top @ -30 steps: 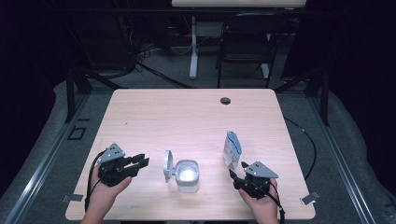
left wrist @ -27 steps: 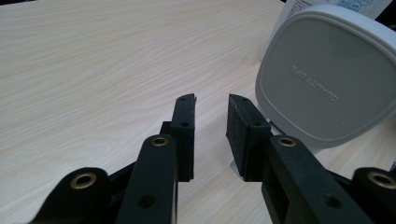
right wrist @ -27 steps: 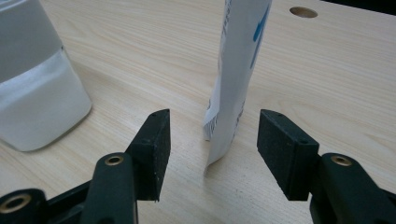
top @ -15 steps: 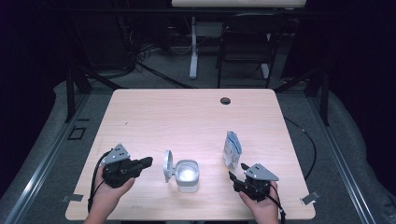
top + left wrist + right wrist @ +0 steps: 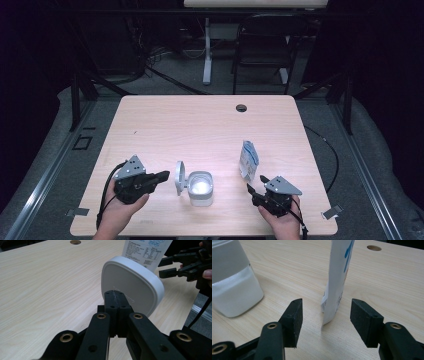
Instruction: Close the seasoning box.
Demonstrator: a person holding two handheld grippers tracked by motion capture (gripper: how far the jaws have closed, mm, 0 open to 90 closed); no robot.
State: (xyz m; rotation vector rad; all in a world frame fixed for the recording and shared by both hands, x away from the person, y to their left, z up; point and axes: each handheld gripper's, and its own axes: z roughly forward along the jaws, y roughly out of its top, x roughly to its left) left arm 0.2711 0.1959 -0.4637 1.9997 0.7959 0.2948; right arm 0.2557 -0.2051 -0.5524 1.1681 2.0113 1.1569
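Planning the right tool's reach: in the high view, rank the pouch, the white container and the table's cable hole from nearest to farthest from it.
From the right tool:
1. Pouch, standing just ahead of it.
2. White container, to its left, lid open.
3. Cable hole, near the table's far edge.

The white pouch [image 5: 146, 250] carries a panel of fine black print and blue rounded badges, all too small to read. Faint embossed lettering runs across the white hinged lid [image 5: 131, 288], illegible here.
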